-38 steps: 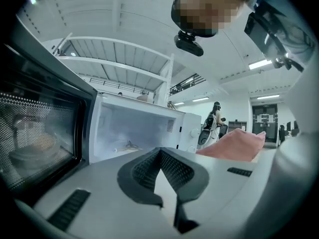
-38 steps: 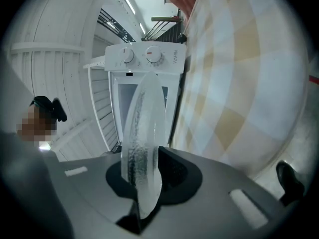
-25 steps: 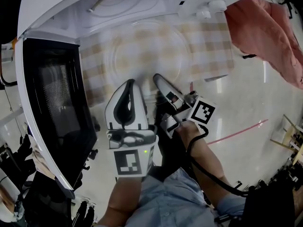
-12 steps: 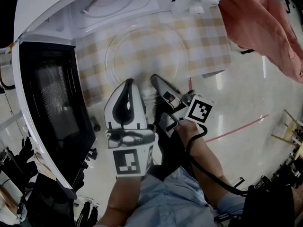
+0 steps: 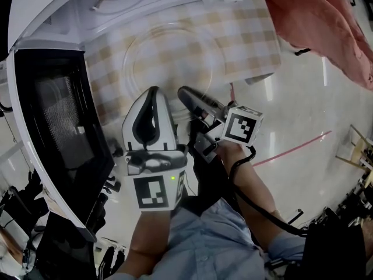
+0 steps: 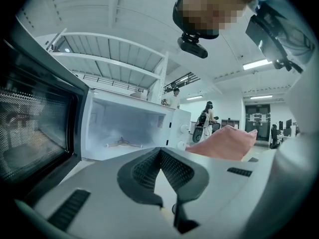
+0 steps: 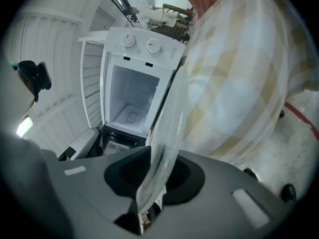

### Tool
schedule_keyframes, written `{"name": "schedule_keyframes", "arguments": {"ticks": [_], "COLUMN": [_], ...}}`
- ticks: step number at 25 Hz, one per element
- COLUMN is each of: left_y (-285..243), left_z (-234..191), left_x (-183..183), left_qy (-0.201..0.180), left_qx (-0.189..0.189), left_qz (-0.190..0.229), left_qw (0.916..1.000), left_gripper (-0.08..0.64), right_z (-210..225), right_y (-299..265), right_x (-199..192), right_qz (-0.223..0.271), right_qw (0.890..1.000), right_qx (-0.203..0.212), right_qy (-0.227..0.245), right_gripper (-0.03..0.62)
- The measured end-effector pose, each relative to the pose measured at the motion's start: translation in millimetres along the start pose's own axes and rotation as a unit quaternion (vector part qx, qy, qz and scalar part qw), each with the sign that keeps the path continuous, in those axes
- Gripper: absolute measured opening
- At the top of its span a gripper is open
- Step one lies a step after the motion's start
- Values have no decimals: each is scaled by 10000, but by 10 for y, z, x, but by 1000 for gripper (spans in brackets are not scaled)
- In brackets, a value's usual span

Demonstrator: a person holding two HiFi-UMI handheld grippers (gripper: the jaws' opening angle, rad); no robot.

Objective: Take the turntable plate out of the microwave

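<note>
**Plate down on the cloth, right jaws letting go**

The turntable plate now lies flat and sharp on the checked cloth in front of the microwave. A second ago it was a smeared blur slightly farther right, so it has come to rest. The cavity on the far side holds only the roller ring, and the door hangs open at the left.

The right gripper sits at the plate's near rim. Its marker cube faces up more than it did, so the wrist has rolled. Its jaws are opening. The right gripper view shows the glass rim between the pads with a dark gap on each side, so the grip looks released rather than tight.

The left gripper hovers just left of the right one, over the near edge of the cloth, with its jaws closed together on nothing.

By this reading the plate is out of the microwave and resting on the table. What is left is probably only to draw the right jaws clear of the rim without dragging the glass toward the near edge.
</note>
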State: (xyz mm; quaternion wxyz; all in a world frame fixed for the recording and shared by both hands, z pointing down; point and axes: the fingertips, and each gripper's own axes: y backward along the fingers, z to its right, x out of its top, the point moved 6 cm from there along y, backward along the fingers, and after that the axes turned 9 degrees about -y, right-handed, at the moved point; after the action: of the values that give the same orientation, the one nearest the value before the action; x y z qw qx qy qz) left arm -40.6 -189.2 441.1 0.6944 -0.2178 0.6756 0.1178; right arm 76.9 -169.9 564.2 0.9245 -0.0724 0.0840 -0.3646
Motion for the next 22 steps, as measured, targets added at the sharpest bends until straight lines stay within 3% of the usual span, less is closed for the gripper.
{"name": "schedule_keyframes", "arguments": {"ticks": [15,22], "left_y": [11,21], "left_z": [-26,-58], "left_x": [-18,-25], "left_qy": [-19,-28], "left_qx": [-52,-57], "left_qz": [-76,-99], "left_qw": [10000,9999], "left_gripper": [6,6], "right_z": [83,56], "right_y": [59,32], "right_x": [-103,-90], "right_qz": [-446,-602], "right_qw": [9973,9970], "right_qx": [-556,-431], "right_qy": [-149,-205], "right_gripper": [64,63]}}
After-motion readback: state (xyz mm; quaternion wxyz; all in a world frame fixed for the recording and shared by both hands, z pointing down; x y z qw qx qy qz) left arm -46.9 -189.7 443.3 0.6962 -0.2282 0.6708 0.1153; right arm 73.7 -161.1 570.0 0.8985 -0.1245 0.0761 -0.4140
